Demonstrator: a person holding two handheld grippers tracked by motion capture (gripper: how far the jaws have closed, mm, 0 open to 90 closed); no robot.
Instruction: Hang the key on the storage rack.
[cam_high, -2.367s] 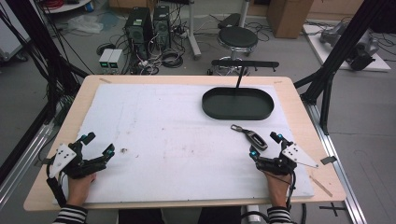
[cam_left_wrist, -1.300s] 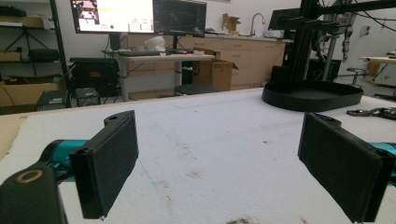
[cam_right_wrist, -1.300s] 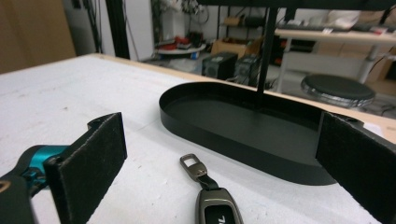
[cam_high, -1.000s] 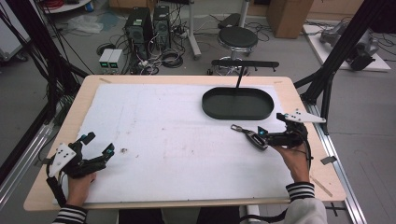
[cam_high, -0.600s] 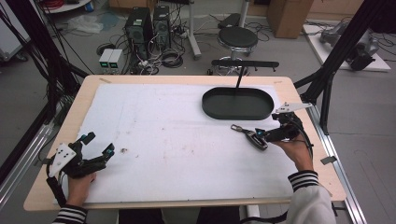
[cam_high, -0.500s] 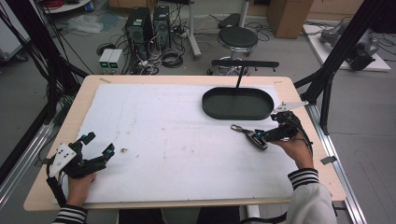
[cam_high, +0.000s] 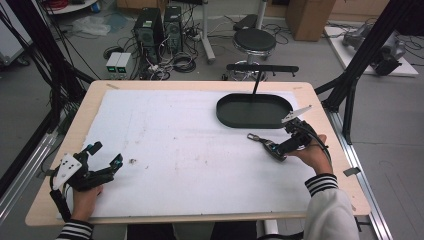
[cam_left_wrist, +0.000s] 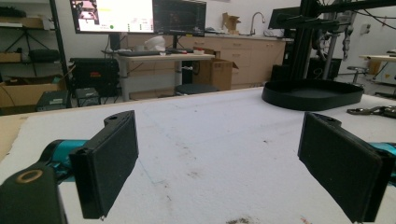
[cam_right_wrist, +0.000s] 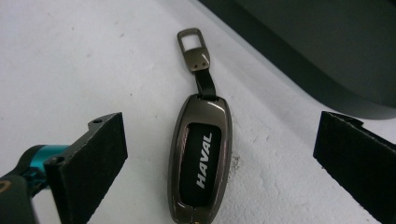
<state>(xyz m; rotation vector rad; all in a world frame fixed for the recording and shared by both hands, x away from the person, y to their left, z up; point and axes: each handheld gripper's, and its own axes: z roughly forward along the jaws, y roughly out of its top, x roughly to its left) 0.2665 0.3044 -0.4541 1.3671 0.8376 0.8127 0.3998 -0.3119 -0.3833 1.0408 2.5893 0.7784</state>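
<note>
right gripper view: right tool (cam_right_wrist: 219, 158) spread wide, key fob (cam_right_wrist: 201, 156) flat on the bench between the jaws
left tool (cam_high: 102, 160): spread, holding nothing
progress: fob ungrabbed, black tray (cam_high: 254, 110) just beyond looks empty

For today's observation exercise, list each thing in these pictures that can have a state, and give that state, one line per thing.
Key fob: flat on the white mat, label up, strap toward the tray, between the right jaws, not gripped.
Tray: black, empty, on the mat.
Right gripper: open, jaws either side of the fob.
Left gripper: open, holding nothing, at the mat's near left.
</note>
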